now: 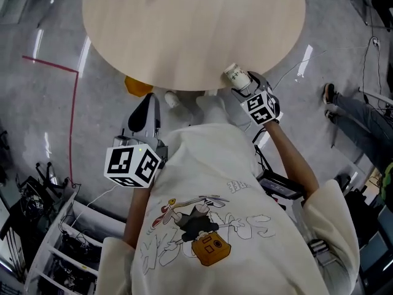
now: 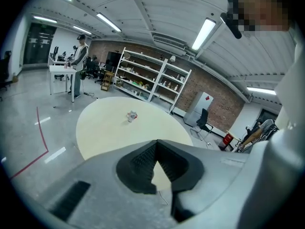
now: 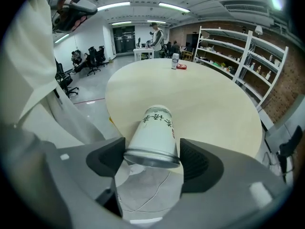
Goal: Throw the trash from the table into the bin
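Paper cup [image 3: 155,130] is sitting tilted between the jaws of the right gripper [image 3: 152,150]; its wide rim end is lying nearest the camera and its narrow base is pointing away toward 12 o'clock; the two pads are pressing on the rim from 9 o'clock and 3 o'clock, so this gripper is pinching the cup at a wide spread.

In the head view the cup is sitting at the near edge of the round table [image 1: 184,29], at about 5 o'clock on the tabletop; in the right gripper view the base is lying over the wood while the rim end is projecting past the edge above the grey floor.

Left gripper [image 2: 156,144] is hanging off the table, near its 7 o'clock edge in the head view; its jaws are pressing together at the tips and are holding nothing; it is pointing toward the tabletop.

A can [image 3: 175,60] is standing at the far side of the table, toward 12 o'clock, with a small red item [image 3: 181,67] just beside it; both are well apart from the cup.

An orange object [image 1: 137,86] is showing partly from under the table's near edge; what it is cannot be told.
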